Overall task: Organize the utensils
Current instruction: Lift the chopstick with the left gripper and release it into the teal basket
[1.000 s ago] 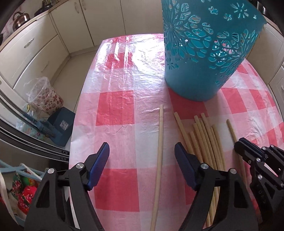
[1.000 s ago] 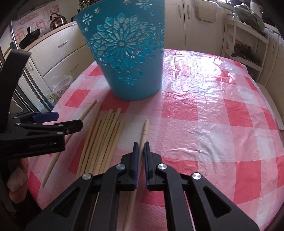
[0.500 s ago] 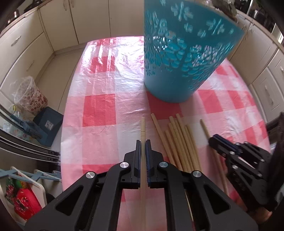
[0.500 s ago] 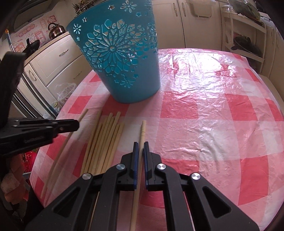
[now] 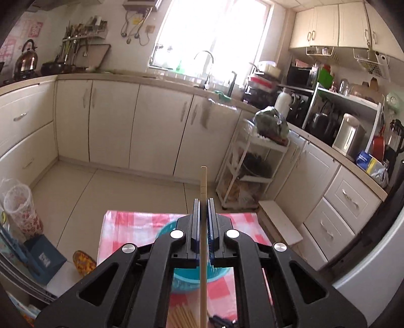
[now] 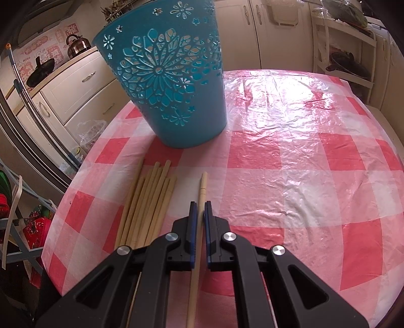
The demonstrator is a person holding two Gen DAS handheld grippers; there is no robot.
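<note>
You face a bright window (image 5: 212,32) over the sink tap (image 5: 205,56), daylight washing out the glass. Cream base cabinets (image 5: 141,126) wrap the room beneath a pale counter (image 5: 106,75), with wall cupboards (image 5: 325,24) up at your right. The floor (image 5: 108,186) is beige tile. A kettle (image 5: 26,59) sits at the far left, and a white shelf trolley (image 5: 248,171) stands by the cabinets.

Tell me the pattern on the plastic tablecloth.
Red-and-white checks on the plastic tablecloth, clearest in the right wrist view.

blown-out window (image 5: 212,32), tablecloth (image 6: 282,101) glare, fisheye edges
</note>
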